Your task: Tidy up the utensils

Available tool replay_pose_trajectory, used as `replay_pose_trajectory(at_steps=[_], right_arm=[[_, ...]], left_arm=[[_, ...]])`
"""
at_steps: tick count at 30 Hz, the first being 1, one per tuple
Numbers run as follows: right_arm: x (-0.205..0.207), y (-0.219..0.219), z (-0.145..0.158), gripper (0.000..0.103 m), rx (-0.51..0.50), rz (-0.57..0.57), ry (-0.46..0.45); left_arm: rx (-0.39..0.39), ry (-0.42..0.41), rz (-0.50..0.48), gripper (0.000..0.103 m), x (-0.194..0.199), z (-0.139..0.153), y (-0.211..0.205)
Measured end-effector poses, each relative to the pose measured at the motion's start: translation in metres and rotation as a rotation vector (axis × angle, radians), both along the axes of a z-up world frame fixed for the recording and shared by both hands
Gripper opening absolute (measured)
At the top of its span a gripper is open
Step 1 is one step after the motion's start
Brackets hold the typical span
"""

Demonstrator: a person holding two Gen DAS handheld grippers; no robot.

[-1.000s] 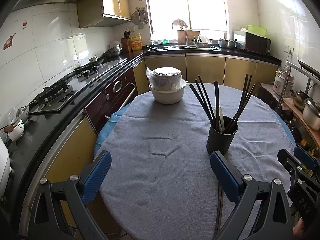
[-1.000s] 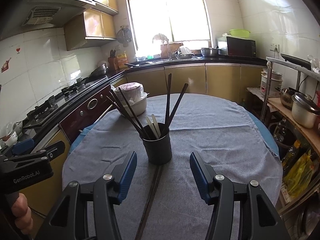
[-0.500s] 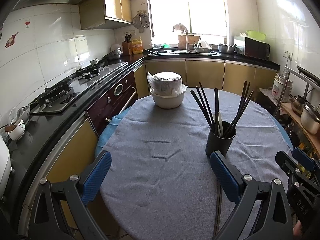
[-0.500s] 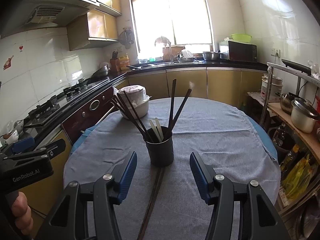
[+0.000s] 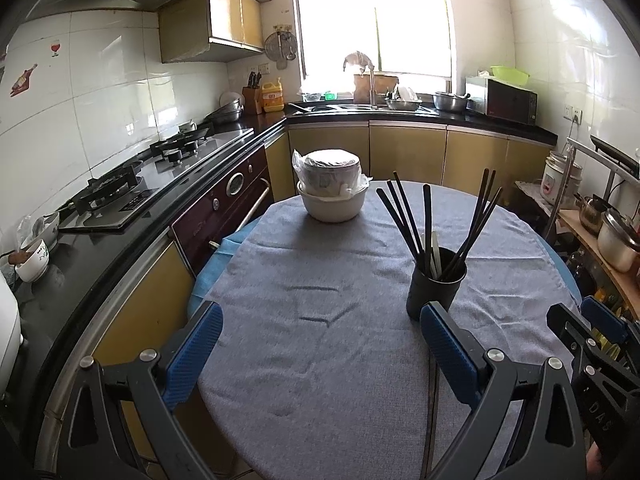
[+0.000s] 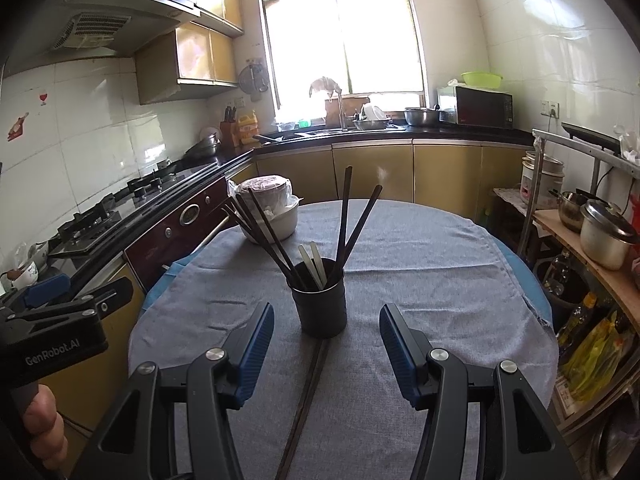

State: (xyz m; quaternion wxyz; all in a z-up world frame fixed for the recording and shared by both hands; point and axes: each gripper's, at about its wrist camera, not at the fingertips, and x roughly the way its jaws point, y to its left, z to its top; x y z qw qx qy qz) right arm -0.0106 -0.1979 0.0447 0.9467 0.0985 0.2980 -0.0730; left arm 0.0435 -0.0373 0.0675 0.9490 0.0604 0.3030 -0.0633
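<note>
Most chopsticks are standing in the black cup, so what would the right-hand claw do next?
Probably dip the open right gripper down toward the dark chopsticks lying on the cloth. They lie loose in front of the black cup while the others stand inside it, and both grippers are empty.

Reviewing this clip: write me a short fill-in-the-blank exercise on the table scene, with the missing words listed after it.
1. The black cylindrical utensil holder stands on a ____ tablecloth.
2. Two dark chopsticks lie flat on the cloth, on the ____ side of the holder.
3. The white bowl at the far end of the table carries a stack wrapped in ____.
4. The right tool has its blue pads apart and holds ____.

Missing words: grey; near; plastic; nothing
</note>
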Motion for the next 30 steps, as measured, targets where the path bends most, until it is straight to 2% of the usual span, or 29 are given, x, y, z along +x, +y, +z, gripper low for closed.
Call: replay_pose_trajectory(at_steps=[30], right_arm=[[0.0,0.003,0.011,0.058,-0.018,0.004,-0.018]], left_arm=[[-0.007,-0.036,-0.009,0.099,-0.004,0.013,0.002]])
